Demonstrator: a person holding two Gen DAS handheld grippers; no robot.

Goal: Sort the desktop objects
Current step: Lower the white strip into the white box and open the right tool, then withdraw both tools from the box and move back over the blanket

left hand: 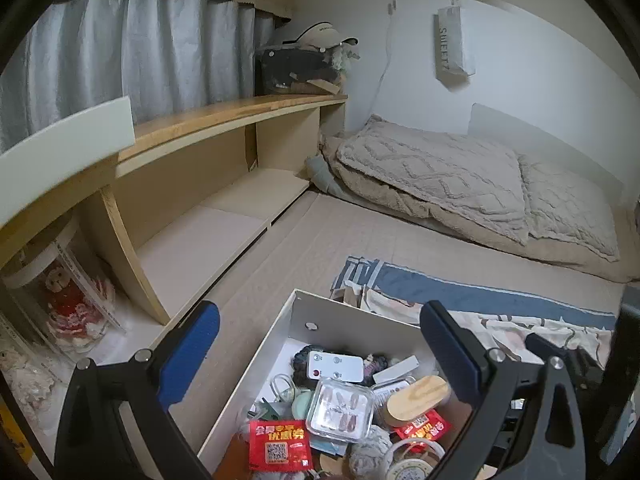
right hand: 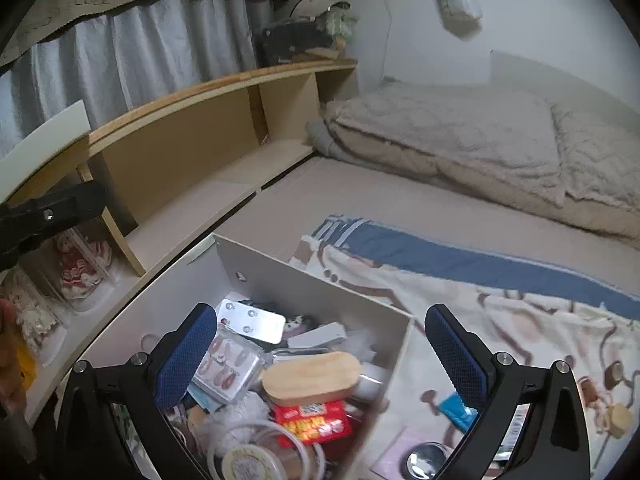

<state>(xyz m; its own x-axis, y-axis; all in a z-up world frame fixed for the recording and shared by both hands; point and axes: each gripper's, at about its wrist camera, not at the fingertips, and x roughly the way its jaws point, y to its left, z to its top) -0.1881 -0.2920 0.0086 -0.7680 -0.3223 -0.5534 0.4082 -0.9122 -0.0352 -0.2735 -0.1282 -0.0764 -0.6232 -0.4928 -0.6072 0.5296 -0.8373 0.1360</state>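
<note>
A white open box [left hand: 362, 322] on the bed holds several small items: a white remote [left hand: 335, 366], a clear case of press-on nails [left hand: 342, 410], a wooden-lidded container [left hand: 418, 398] and red packets [left hand: 278, 444]. My left gripper [left hand: 320, 356] is open and empty above the box. My right gripper [right hand: 322, 354] is open and empty over the same box [right hand: 304, 286], above the wooden-lidded container [right hand: 314, 376] and nail case [right hand: 230, 366]. A blue packet [right hand: 458, 406], a small metal tin [right hand: 426, 458] and a wooden-topped object [right hand: 618, 420] lie on the patterned blanket [right hand: 520, 320] right of the box.
A wooden shelf unit [left hand: 208, 184] runs along the left, with a doll in a clear case [left hand: 66, 304] in its lowest bay. A folded beige duvet [left hand: 460, 184] lies at the bed's far end. A dark bag and cap [left hand: 300, 64] sit on the shelf top.
</note>
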